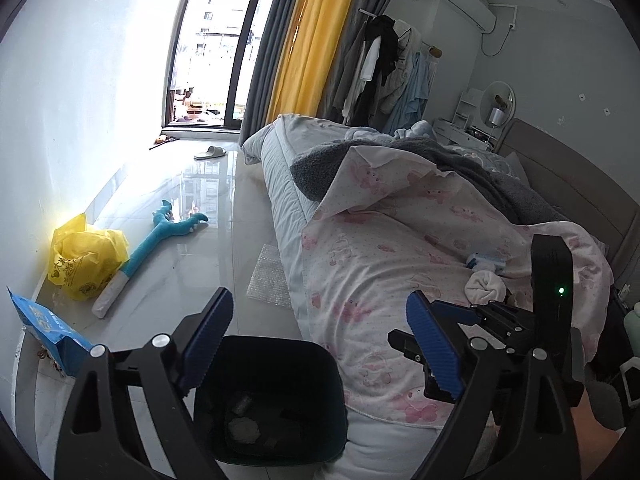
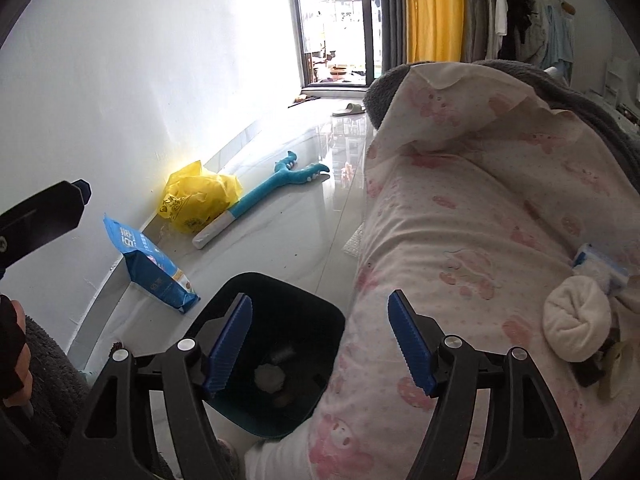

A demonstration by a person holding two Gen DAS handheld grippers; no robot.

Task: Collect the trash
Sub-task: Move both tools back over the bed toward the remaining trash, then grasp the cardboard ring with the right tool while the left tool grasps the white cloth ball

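Bedroom floor (image 1: pixel 224 216), dark bin (image 2: pixel 288 292)

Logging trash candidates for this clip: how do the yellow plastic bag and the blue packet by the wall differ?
The yellow plastic bag is crumpled and slumped; the blue packet is flat-sided and stands tilted. The bag sits farther along the wall, the packet nearer the dark bin. Both rest on the floor against the wall.
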